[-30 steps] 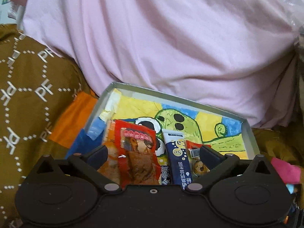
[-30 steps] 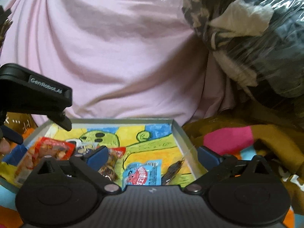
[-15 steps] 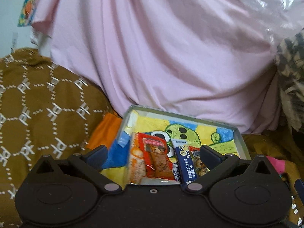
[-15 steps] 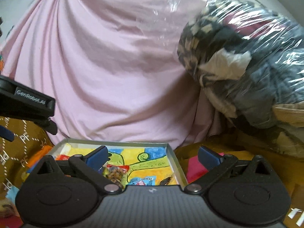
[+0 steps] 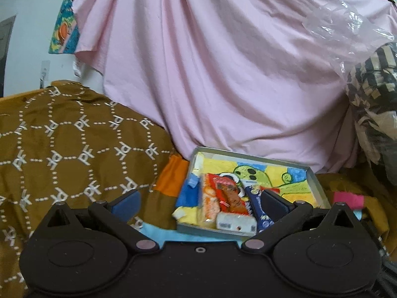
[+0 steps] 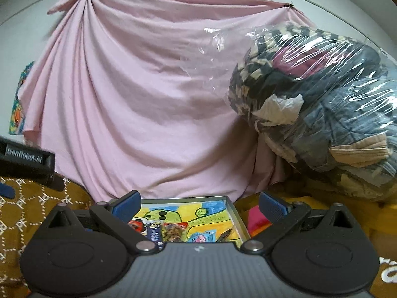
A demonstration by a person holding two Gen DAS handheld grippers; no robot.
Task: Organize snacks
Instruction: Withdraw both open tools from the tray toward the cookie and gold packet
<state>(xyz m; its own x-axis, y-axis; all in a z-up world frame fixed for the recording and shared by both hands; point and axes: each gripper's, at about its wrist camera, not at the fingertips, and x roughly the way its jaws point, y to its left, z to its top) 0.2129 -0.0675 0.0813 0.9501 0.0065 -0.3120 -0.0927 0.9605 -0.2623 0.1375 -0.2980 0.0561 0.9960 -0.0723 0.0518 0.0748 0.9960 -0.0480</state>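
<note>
You are holding both grippers — left gripper (image 5: pixel 198 202), right gripper (image 6: pixel 198 202) — jaws apart and empty above the tray (image 5: pixel 314 187); check the snack packets (image 5: pixel 224 200) are lying flat inside.

From my left wrist view, the tray (image 5: pixel 313 185) sits at twelve o'clock on the bedding, snack packets (image 5: pixel 223 198) bunched in its nine o'clock half. A patterned blanket (image 5: pixel 74 144) lies at nine, a hanging sheet (image 5: pixel 223 74) behind, a bagged clothes bundle (image 6: pixel 322 99) at two.
</note>
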